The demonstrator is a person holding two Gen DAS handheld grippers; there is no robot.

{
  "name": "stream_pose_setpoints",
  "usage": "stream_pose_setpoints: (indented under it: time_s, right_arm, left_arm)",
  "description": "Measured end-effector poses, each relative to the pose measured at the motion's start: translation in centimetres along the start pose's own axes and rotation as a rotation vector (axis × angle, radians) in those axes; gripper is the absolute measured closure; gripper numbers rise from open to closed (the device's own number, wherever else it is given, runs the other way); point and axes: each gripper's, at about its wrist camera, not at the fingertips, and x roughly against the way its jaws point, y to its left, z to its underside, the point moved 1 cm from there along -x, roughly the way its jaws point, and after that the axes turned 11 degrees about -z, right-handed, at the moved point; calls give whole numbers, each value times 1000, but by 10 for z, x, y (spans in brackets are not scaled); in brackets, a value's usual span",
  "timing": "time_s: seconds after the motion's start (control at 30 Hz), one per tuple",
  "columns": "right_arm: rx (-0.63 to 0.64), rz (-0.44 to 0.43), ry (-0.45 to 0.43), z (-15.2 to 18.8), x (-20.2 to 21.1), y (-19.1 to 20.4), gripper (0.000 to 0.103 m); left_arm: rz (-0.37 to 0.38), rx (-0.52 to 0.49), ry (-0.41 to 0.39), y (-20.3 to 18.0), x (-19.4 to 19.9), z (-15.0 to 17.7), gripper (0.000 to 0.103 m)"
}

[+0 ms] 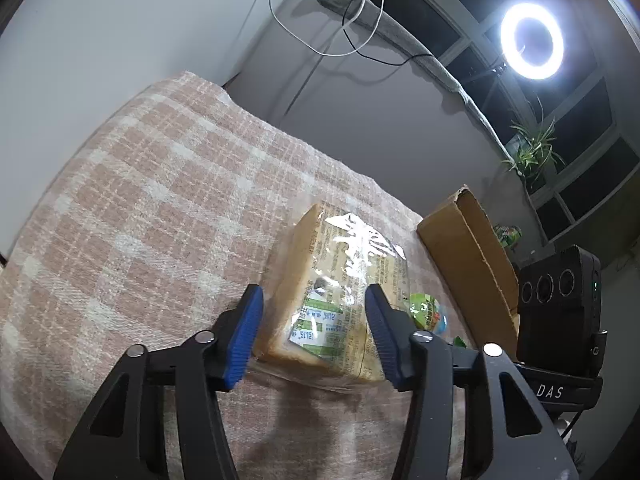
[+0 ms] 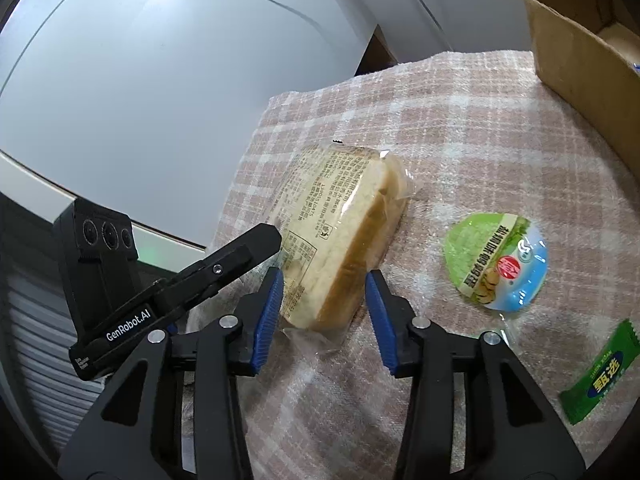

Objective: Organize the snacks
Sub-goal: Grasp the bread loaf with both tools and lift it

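Bread in a clear wrapper [image 2: 340, 236] is lying on the checked pink cloth [image 2: 460, 128] that is covering the surface. Its long side is running away from both cameras, toward the far edge of the cloth. In the right wrist view one short end is sitting near the camera and the other end is pointing up and to the left. One broad printed face is turning up and left, and the brown crust edge is facing right.

The right tool [image 2: 324, 312] is reaching around the near end of the bread. Its blue pads [image 2: 268, 320] are sitting on either side of the pack, half closed. The left pad is looking like it is touching the wrapper, but the right pad seems a little apart, so I cannot tell if it is pinching.

The left tool [image 1: 314, 332] is also closing around the bread [image 1: 332, 300], from the other side. Its two blue pads are pressing against the wrapper, so it is pinching the pack.

A round green and blue snack pack [image 2: 496, 260] is lying just right of the bread. A green bar wrapper [image 2: 600, 372] is lying nearer, at the right edge. A brown cardboard box [image 2: 576, 52] is standing open at the far right of the cloth.
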Motion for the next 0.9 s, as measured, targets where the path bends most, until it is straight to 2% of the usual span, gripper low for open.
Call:
stream_pose_setpoints:
  time_s: [0.2,0.47,0.9]
  right_arm:
    - [39,36,2,-1,-9,8,61]
    - [77,57,-9,2,1,18,61]
    - [149,77,-128,6,65,43,61]
  left_arm:
    - [-3,-8,-1,-3,3,2,59]
    - [-9,-44,-15,-17,7,6,59]
    - [29,-132,-124,-66,40,6,59]
